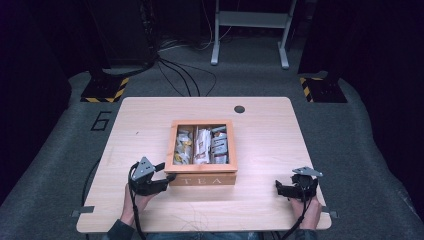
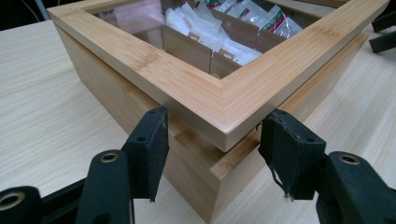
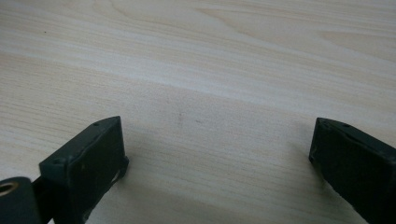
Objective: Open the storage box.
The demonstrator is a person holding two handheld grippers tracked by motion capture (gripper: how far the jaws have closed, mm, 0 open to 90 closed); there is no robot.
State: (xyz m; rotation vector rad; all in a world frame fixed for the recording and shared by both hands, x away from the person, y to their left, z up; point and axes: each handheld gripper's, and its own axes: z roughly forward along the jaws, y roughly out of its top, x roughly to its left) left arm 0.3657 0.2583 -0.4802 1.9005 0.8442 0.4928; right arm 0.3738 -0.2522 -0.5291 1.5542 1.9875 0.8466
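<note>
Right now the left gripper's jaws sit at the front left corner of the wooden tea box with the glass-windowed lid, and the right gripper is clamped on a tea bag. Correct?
Not quite. The left gripper is at the front left corner of the wooden tea box, but the right gripper holds nothing: the right gripper view shows its jaws wide apart over bare wooden table.

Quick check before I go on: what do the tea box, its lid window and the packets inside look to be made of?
Tea box: looks like light bamboo or wood, smooth satin finish; fine strip grain and joint lines at the corner.
Lid window: probably clear glass or acrylic; faint glare, contents visible through it.
Packets: seem glossy paper or foil-plastic sachets; crinkled, shiny faces.
</note>
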